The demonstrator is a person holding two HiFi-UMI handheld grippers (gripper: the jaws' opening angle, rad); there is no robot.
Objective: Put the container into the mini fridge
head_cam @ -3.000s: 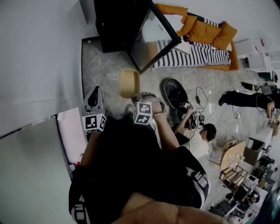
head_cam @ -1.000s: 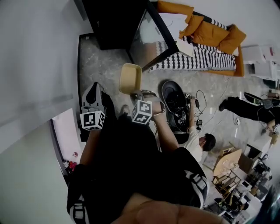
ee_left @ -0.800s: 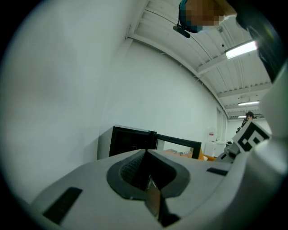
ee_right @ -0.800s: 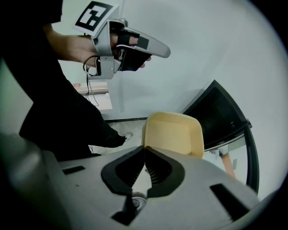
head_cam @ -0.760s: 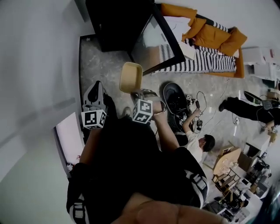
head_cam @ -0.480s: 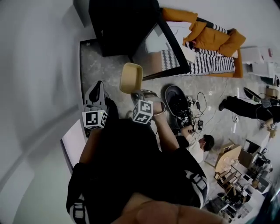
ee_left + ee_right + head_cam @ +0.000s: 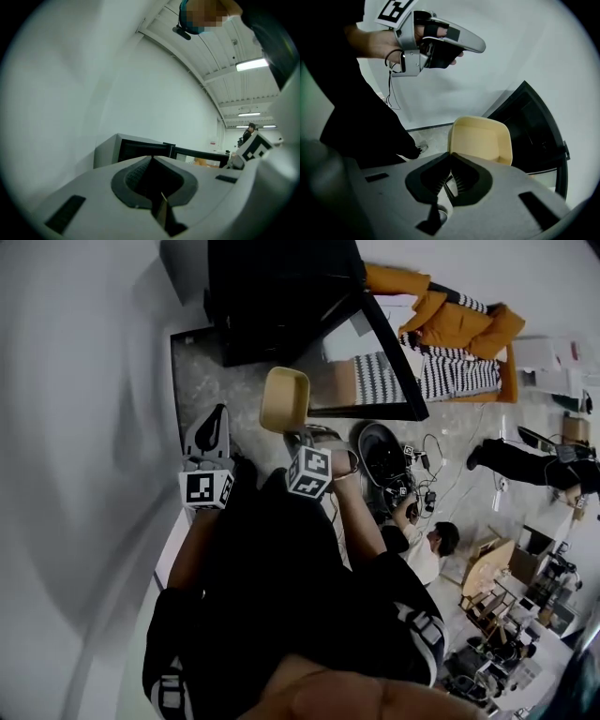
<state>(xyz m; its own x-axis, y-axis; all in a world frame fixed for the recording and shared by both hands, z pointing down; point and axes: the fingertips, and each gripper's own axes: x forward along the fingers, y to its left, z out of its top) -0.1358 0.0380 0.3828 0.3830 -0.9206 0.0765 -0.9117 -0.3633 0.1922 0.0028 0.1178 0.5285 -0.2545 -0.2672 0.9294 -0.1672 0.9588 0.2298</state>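
In the head view, my right gripper is shut on the near rim of a tan, empty container. It holds the container out above the stone floor, just in front of the black mini fridge. The fridge's glass door stands swung open to the right. In the right gripper view the container stands up from my right gripper, with the dark fridge just beyond. My left gripper hangs to the left, shut and holding nothing; it also appears as the left gripper in that view.
A white wall runs along the left. An orange and striped sofa sits behind the fridge door. A person sits on the floor at the right among cables and a black round case.
Both grippers have moved a little forward toward the fridge, the container still held. The glass door now shows swung further to the right.
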